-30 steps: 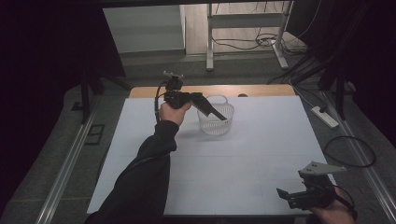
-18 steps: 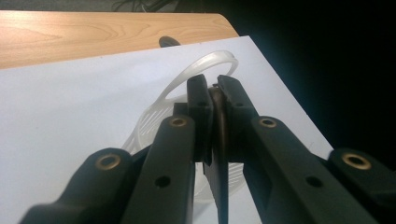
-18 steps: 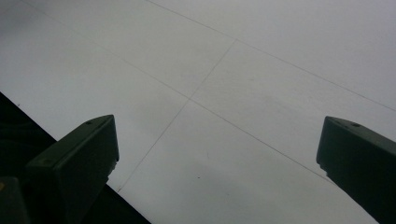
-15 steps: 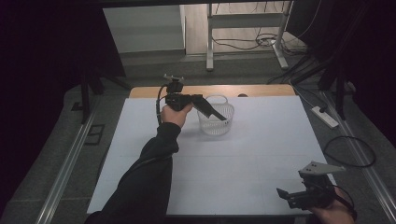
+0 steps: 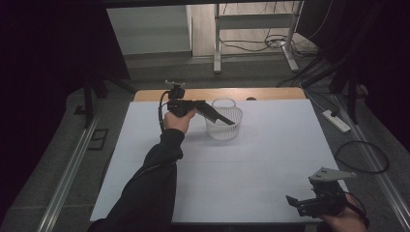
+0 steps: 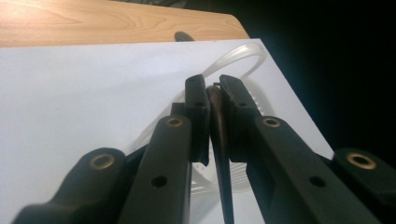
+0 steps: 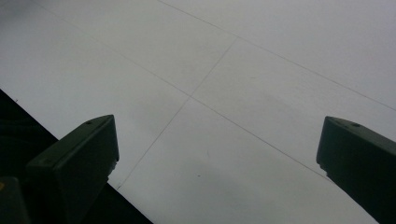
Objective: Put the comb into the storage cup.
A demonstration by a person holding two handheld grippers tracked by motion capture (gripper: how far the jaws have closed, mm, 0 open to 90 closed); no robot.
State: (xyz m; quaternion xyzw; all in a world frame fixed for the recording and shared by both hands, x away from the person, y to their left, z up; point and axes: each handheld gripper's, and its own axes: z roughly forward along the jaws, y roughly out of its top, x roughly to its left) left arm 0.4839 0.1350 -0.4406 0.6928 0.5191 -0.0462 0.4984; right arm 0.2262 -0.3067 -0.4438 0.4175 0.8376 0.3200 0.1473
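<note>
Left hand-held gripper [image 5: 231, 121] reaches out over the white mesh basket [image 5: 224, 126], jaws narrow, clamped on a thin dark object [image 6: 220, 140]. What the object is cannot be told. It sits edge-on between the pads, and its long axis runs along the jaws, one end at the jaw tips and the other trailing back toward the camera in the left gripper view. From the high view the gripper slants down and right, tips over the basket's rim.

Right hand-held gripper [image 5: 309, 203] at the near right corner of the worktop [image 5: 270, 159], jaws wide, nothing between them, over bare white sheet.

Worktop covered in white sheeting with faint seam lines, and a wooden edge [image 5: 270, 93] shows along the far side. Grey floor around it, metal rails [image 5: 72, 164] on either side, cables [image 5: 360, 157] and a power strip [image 5: 336, 121] at right, a metal frame [image 5: 217, 38] beyond. Room dim.
</note>
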